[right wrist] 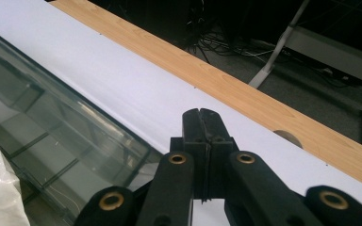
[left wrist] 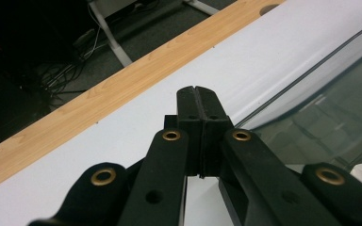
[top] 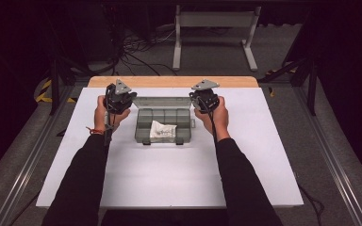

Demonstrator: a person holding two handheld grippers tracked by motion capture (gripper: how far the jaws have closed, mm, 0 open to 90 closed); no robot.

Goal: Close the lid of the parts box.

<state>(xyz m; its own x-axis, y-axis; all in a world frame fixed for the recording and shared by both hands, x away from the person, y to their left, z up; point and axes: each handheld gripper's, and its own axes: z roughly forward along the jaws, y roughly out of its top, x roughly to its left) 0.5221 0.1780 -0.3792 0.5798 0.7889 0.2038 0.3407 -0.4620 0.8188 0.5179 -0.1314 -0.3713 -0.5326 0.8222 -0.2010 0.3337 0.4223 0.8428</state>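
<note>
With the organizer box lying open mid-table, work looks barely begun. White bag sits inside its near-centre compartments. Left gripper hovers at the box's left far corner, right gripper at its right far corner; both sets of jaws pressed together on nothing. Clear lid stands raised behind. Bag untouched; all handling remains, I judge.

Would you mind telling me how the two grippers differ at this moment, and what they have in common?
The left gripper is beside the left end of the open box, the right gripper beside its right end. The left gripper's grey plate tilts steeply; the right gripper's lies flatter. Both have their jaws shut on nothing, both are held over the white table, level with the clear lid.
</note>
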